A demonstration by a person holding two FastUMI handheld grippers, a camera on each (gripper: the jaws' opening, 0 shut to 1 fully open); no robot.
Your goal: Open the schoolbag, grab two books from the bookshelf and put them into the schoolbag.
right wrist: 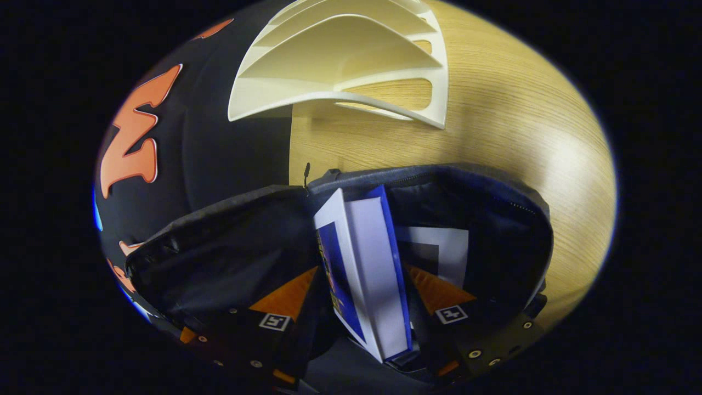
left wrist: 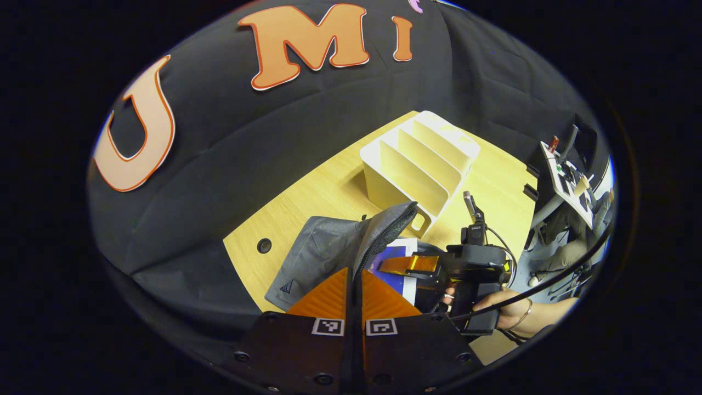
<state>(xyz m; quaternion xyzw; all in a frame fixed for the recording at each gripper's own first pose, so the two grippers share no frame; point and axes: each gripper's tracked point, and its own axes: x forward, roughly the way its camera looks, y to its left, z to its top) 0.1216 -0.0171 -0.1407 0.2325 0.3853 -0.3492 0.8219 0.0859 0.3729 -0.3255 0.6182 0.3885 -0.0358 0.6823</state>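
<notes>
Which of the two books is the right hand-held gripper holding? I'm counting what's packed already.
The blue-covered book, upright between the right hand-held gripper fingers over the open schoolbag. The other book lies deeper inside the bag, untouched.

One grey fabric schoolbag [right wrist: 493, 192], two blue-covered books [right wrist: 367, 274] [right wrist: 444, 247], one white slotted plastic bookshelf [left wrist: 422, 159], one light wooden desk [right wrist: 521, 120].

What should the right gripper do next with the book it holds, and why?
Probably lower the blue book a little deeper and then open. The right gripper grips it upright inside the open schoolbag, where another book already lies. The white bookshelf on the table looks empty, and the left gripper pinches the bag's flap open.
</notes>
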